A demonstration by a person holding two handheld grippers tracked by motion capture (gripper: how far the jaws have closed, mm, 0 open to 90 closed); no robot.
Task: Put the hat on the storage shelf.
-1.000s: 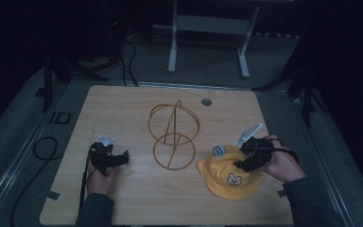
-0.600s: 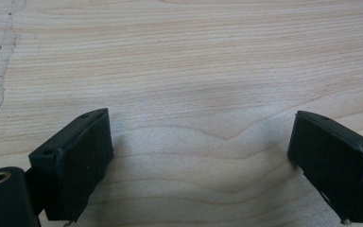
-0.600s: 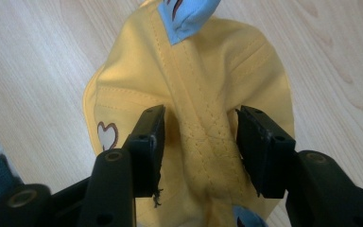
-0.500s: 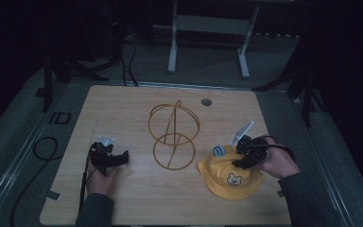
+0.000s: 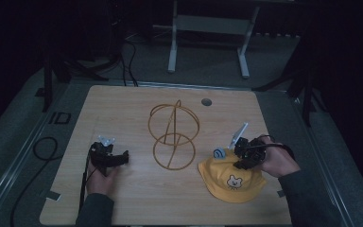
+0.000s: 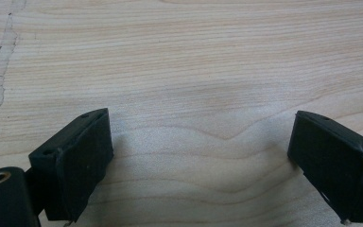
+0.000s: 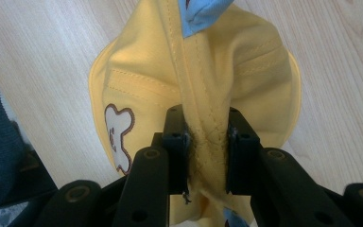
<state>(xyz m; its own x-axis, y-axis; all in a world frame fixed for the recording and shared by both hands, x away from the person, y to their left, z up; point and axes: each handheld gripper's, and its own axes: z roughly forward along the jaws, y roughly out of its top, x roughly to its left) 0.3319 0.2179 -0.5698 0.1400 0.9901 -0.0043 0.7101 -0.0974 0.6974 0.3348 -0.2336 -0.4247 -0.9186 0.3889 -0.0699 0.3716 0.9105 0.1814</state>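
Legible marking: the dark letters "ID" [image 5: 59, 117], on the grey floor mat [image 5: 19, 156] just beside the far left corner of the light wooden table [image 5: 123, 106]. No other text, brand or number can be read.

Dim and grainy from above, dark beyond the surface [image 5: 123, 104] edges; bright, evenly lit close-ups, softly blurred nearest the lens.

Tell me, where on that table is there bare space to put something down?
Bare wood runs along the table's far left, behind the left gripper, and along the near edge between both arms. The middle is taken by the wire stand; the right side is crowded by the yellow hat, pinched in the right gripper.
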